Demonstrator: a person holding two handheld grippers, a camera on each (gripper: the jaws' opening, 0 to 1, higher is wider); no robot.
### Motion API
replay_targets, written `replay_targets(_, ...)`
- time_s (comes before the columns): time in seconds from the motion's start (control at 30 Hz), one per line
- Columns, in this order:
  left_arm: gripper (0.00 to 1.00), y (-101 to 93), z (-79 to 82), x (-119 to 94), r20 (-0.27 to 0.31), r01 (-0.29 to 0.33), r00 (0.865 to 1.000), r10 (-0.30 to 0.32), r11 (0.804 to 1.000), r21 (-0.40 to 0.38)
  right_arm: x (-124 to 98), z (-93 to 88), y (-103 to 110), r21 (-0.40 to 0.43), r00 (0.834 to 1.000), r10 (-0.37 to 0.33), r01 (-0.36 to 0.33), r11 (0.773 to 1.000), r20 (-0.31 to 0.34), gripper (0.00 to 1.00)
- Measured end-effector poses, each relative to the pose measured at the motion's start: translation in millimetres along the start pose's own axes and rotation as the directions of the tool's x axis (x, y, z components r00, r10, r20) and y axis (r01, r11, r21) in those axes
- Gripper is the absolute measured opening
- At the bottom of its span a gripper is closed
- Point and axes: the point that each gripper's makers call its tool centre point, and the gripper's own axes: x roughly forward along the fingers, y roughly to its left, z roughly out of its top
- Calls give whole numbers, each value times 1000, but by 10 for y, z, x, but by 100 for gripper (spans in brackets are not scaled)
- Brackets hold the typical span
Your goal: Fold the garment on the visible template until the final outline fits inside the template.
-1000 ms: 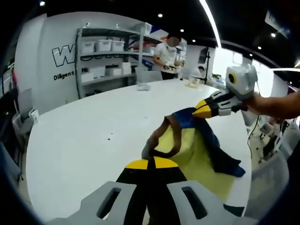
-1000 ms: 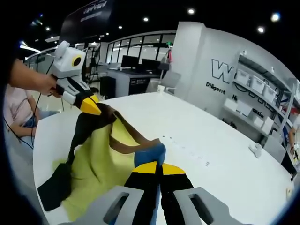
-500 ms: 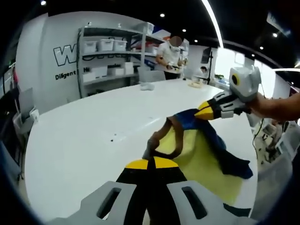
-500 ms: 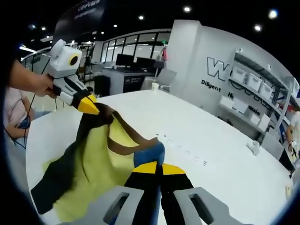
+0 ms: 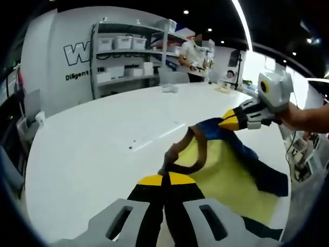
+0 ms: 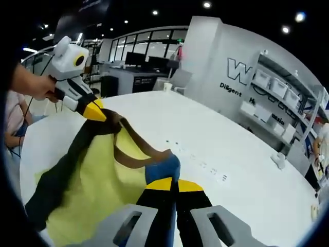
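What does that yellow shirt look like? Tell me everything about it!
The soft yellow cloth garment with dark blue sleeves and a brown neckband is held up by both tools, one at each side of the collar. The left tool and right tool are both shut on it. The neckband sags between them, and the body and sleeves droop onto the white table, wrinkled.

A yellow garment (image 5: 226, 170) (navy sleeves, brown collar) hangs stretched above the white table (image 5: 92, 149).
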Motion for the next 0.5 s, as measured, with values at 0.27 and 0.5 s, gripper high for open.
replay_targets(0.27, 0, 142, -134, 225, -68, -35, 997, 35, 999, -6, 191, -131, -80, -16, 999, 0, -1, 1000, -36, 0)
replay_targets(0.5, 0, 254, -275, 340, -120, -64, 991, 64, 998, 0, 359, -237, -125, -22, 998, 1, -2, 1000, -63, 0)
